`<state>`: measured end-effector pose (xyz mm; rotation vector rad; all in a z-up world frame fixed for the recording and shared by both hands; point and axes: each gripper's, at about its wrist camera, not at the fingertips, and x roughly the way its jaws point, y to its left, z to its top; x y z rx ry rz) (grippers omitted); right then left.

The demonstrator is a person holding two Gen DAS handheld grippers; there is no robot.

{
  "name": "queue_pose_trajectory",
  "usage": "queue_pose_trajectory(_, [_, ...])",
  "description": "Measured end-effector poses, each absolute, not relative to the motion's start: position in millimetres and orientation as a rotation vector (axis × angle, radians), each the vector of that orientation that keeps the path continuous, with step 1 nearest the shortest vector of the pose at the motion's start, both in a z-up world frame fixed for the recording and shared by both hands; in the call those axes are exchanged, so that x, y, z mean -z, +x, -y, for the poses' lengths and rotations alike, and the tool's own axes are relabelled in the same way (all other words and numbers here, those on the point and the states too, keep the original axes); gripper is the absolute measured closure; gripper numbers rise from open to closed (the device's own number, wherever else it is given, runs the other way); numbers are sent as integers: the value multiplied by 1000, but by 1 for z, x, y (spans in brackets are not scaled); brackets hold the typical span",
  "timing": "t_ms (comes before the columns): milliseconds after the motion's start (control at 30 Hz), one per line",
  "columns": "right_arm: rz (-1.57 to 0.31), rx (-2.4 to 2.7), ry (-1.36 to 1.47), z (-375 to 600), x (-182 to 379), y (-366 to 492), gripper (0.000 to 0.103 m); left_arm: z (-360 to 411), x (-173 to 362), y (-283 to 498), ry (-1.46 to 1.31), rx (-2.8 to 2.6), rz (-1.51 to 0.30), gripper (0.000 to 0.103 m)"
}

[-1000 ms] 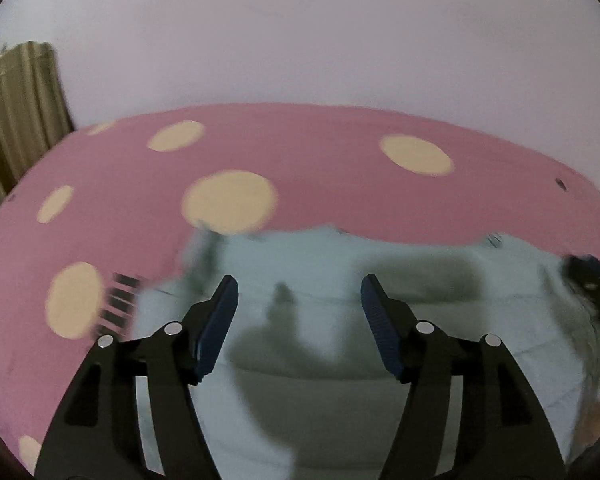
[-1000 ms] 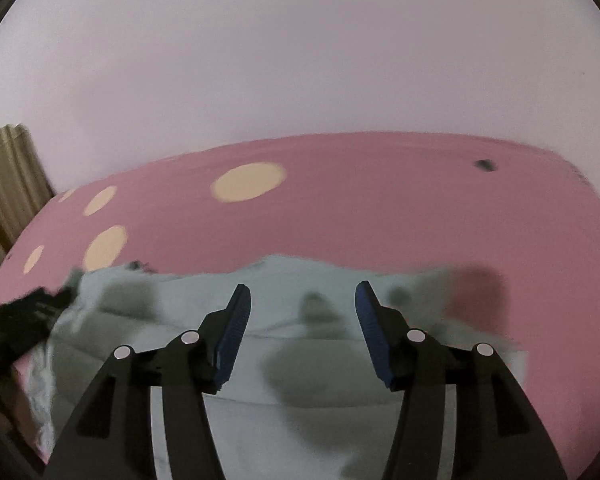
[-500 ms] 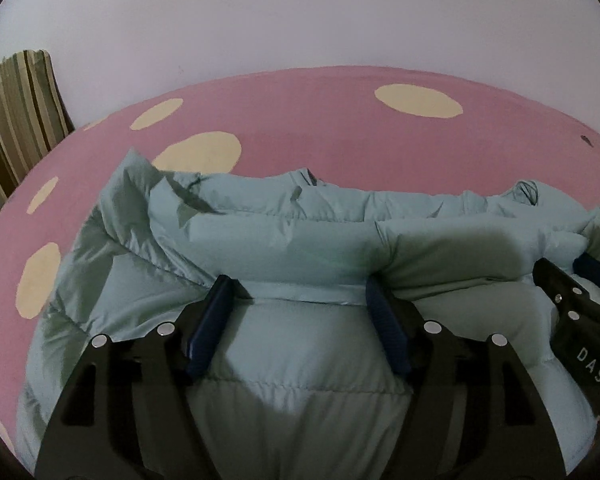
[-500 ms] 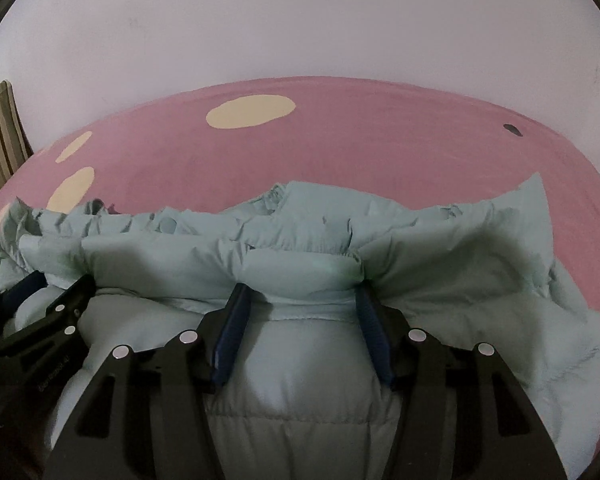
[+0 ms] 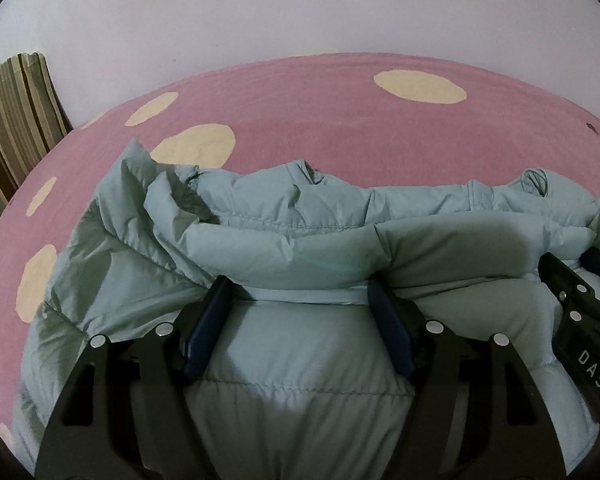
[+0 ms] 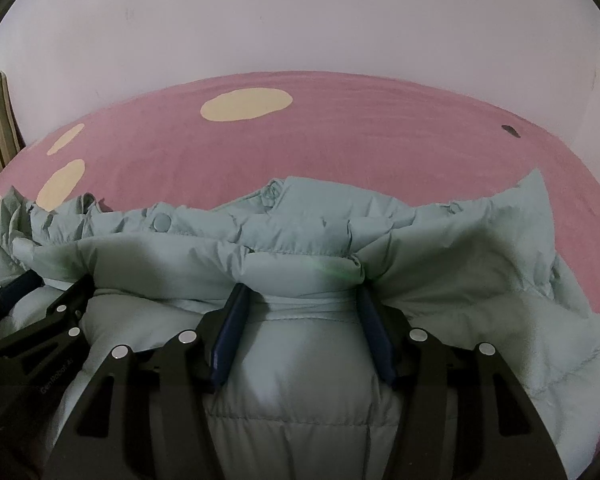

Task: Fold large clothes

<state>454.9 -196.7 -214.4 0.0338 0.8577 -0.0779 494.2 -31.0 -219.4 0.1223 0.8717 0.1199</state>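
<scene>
Fingers: your left gripper (image 5: 300, 300) and right gripper (image 6: 300, 300) each have their fingers (image 5: 210, 320) spread wide, clamped on nothing.
Jacket: the pale green jacket (image 5: 300, 248) bulges up between each pair of fingers, its folded edge lying just past your fingertips.
Bed: the jacket lies on the pink spotted bed (image 5: 340, 120).
Snap: a round snap (image 6: 162, 222) shows on the far fold.

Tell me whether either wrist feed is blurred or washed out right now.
Left wrist view: sharp, dim and even light, soft shadow across the puffer jacket above the left gripper, strong fisheye bending of the pink spotted cover. Right wrist view: equally sharp, a faint green flare just above the right gripper, no washout.
</scene>
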Motion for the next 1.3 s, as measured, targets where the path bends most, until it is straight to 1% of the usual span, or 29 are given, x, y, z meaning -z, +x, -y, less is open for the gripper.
queue_pose_trajectory(133, [-826, 58, 74, 204, 191, 441, 47, 18, 186, 479, 71, -97, -859, 32])
queue_pose_trajectory(167, [-805, 61, 69, 207, 183, 432, 46, 11, 177, 471, 61, -106, -842, 31])
queue_pose_trajectory(200, [-790, 80, 45, 210, 177, 423, 46, 4, 170, 463, 55, -120, -820, 25])
queue_pose_trajectory(267, [-759, 122, 5, 217, 175, 407, 46, -10, 164, 452, 62, -168, -785, 24])
queue_pose_trajectory(333, [-761, 186, -35, 228, 183, 400, 46, -26, 168, 449, 72, -244, -781, 24])
queue_pose_trajectory(433, [-823, 233, 20, 249, 204, 403, 46, -48, 193, 458, 33, -301, -874, 24])
queue_pose_trajectory(500, [-861, 232, 48, 256, 223, 407, 42, -50, 205, 461, 29, -293, -890, 20])
queue_pose_trajectory(567, [-874, 228, 20, 254, 237, 412, 40, -47, 214, 464, 55, -297, -894, 17])
queue_pose_trajectory(700, [-869, 214, 46, 259, 234, 414, 40, -54, 206, 464, 18, -273, -895, 17])
queue_pose_trajectory(767, [-852, 180, 87, 268, 226, 405, 38, -65, 197, 455, -28, -245, -906, 16])
queue_pose_trajectory(867, [-806, 170, 138, 288, 213, 382, 27, -94, 183, 434, -113, -233, -899, 8])
queue_pose_trajectory(900, [-793, 182, 148, 297, 211, 374, 24, -106, 180, 426, -150, -230, -892, 7])
queue_pose_trajectory(967, [-798, 197, 163, 312, 211, 364, 23, -122, 180, 417, -203, -244, -905, 7])
queue_pose_trajectory(1067, [-853, 226, 208, 334, 224, 357, 22, -139, 186, 411, -295, -215, -951, 6])
queue_pose_trajectory(1100, [-868, 236, 215, 339, 229, 355, 22, -140, 188, 411, -305, -212, -960, 6])
queue_pose_trajectory(1133, [-883, 242, 227, 344, 236, 354, 18, -141, 190, 412, -313, -206, -972, 6])
queue_pose_trajectory(1300, [-959, 201, 376, 359, 258, 365, 15, -129, 203, 420, -295, -135, -1036, 6])
